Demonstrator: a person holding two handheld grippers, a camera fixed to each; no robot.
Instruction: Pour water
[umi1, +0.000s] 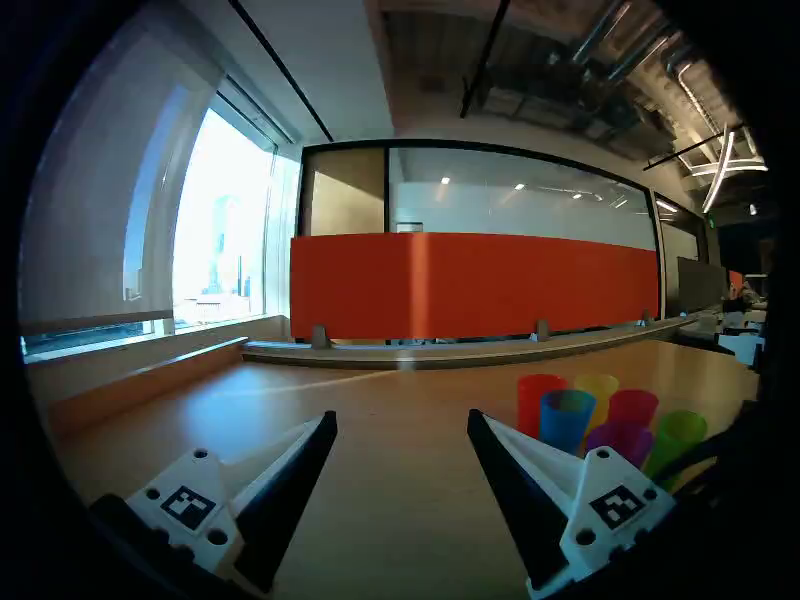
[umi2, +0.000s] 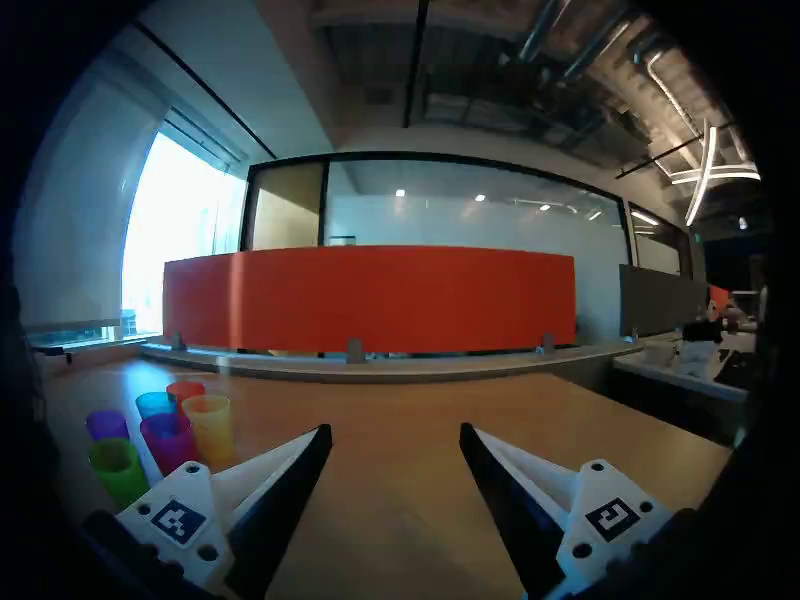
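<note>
- Left gripper view: left gripper (umi1: 401, 414) spread, empty; 6 cups (umi1: 567, 415) clustered on table (umi1: 400, 490) beside its right finger; contents unclear
- Right gripper view: right gripper (umi2: 395, 428) spread, empty; cups (umi2: 168, 435) near its left finger

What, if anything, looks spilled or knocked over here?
Nothing stands out. The coloured cups look upright, bunched together on the wooden table, and no spill shows. The left gripper and right gripper are open, holding nothing.
</note>
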